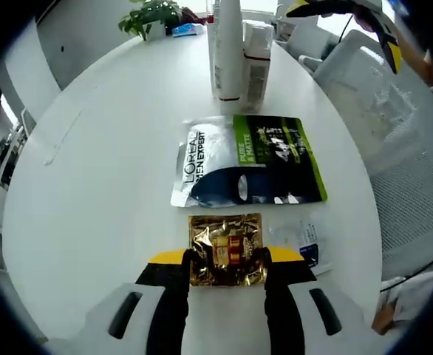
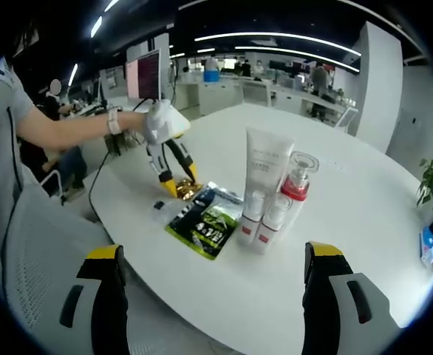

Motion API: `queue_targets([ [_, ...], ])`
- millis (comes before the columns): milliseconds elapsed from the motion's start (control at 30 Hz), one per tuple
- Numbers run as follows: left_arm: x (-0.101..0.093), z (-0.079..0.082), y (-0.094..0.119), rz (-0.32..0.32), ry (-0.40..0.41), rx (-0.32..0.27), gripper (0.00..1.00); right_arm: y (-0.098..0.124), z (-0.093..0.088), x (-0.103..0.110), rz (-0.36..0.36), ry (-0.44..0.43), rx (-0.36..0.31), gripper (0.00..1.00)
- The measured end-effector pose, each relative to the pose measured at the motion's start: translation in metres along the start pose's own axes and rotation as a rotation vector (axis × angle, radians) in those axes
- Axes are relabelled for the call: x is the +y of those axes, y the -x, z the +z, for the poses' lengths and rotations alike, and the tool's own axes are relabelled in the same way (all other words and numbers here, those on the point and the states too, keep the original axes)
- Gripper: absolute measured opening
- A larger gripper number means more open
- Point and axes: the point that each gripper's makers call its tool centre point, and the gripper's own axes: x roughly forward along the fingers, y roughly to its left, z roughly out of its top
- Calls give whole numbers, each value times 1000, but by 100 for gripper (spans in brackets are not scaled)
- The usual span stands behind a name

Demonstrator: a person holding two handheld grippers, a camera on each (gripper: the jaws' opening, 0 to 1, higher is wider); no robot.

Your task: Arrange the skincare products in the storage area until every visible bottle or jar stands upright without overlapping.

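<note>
Left gripper view: left gripper clamped on gold sachet flat on white table, green-and-silver pouch just beyond, upright bottles farther; right gripper view: right gripper released, jaws wide apart, bottles standing together beside pouch.

In the left gripper view the white tube and the bottles beside it at twelve o'clock run out past the picture's top edge, so their caps are cut off, and the gold sachet has both lower corners hidden behind the left gripper fingertips. The small clear packet at four o'clock of the sachet is too faint to read. In the right gripper view the gold sachet at ten o'clock is too small to make out, and the blue item at three o'clock is cut by the edge
</note>
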Motion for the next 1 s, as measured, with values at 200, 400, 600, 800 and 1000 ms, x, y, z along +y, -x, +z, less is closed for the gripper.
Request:
queue_targets([
  [200,-3,-1,2,-21,-9,-6,41,-1,-1,1,3,-2,0,100],
  [400,-3,-2,3,-40,-41,-5,42,0,-1,1,3,-3,-1,100],
  [600,1,1,4,-26,-37,-11,49,1,1,1,-1,-5,-8,100],
  [800,20,5,20,74,103,-44,52,4,-1,0,-9,-8,-9,100],
  [1000,36,7,32,189,377,-160,52,5,-1,0,-14,-9,-15,100],
])
